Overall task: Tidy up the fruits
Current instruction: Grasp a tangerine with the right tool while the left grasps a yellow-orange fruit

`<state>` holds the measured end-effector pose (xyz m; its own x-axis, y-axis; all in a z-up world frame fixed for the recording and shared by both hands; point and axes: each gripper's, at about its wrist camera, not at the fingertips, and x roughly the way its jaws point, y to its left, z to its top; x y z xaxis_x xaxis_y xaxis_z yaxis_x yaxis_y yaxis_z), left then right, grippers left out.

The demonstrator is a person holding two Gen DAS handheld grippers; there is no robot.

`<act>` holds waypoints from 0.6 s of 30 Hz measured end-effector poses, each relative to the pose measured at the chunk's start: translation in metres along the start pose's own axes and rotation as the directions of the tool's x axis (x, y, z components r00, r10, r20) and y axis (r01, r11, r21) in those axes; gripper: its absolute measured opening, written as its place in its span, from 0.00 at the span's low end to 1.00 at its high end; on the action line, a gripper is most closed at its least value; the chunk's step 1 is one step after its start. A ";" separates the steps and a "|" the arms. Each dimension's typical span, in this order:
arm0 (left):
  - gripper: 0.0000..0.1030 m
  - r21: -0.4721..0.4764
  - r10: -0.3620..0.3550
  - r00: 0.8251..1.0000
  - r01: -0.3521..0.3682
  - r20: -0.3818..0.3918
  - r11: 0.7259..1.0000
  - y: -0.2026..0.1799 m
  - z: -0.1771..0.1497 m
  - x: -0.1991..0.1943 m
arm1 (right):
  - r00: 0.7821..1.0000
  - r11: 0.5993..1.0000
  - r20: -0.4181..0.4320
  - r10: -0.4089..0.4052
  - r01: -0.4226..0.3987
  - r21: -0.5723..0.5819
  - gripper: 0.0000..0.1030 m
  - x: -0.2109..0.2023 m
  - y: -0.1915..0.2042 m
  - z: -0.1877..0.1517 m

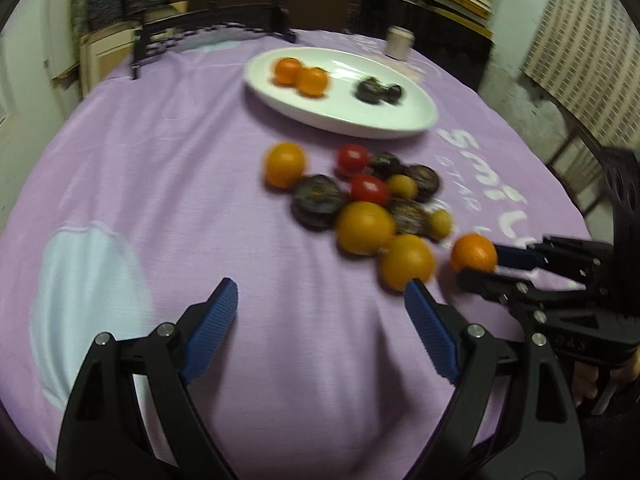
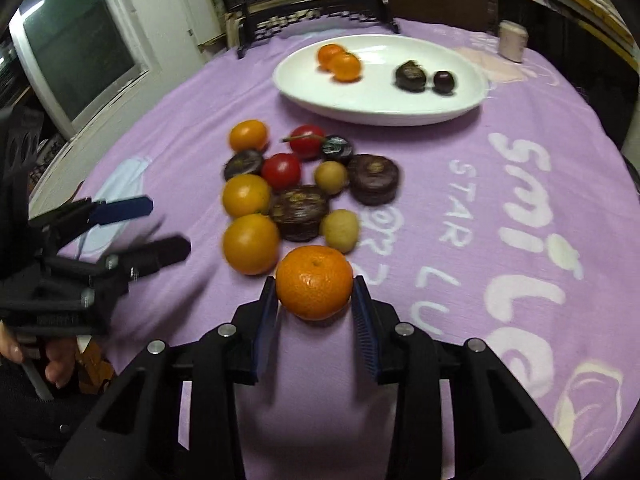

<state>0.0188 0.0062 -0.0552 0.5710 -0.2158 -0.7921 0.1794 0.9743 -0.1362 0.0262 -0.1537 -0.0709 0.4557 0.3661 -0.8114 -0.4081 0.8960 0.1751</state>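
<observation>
Purple tablecloth [image 2: 460,208]: right claw [image 2: 315,300] grips tangerine [image 2: 315,282].

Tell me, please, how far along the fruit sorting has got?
Early on. Done: the white oval plate holds two small oranges and two dark purple fruits, each pair grouped. In hand: the right gripper is shut on a bright orange mandarin; the left gripper is open, holding nothing. Left: the mixed pile of fruit on the purple tablecloth.
</observation>
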 end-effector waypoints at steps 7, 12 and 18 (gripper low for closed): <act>0.82 0.029 -0.026 0.998 0.028 -0.056 0.999 -0.031 0.007 0.025 | 1.000 0.997 0.018 -0.026 0.025 0.067 0.37 -0.010 -0.026 -0.012; 0.71 0.046 0.026 0.996 -0.022 -0.087 0.999 -0.043 0.012 0.044 | 0.999 0.995 0.032 -0.016 0.013 0.098 0.37 -0.016 -0.042 -0.022; 0.42 0.050 0.073 0.995 -0.070 -0.069 0.996 -0.049 0.018 0.048 | 0.999 0.994 0.041 -0.001 -0.003 0.109 0.37 -0.018 -0.050 -0.025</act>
<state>0.0522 -0.0534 -0.0757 0.5260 -0.1390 -0.8390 0.1790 0.9826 -0.0506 0.0187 -0.2117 -0.0786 0.4884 0.3749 -0.7880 -0.3208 0.9169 0.2374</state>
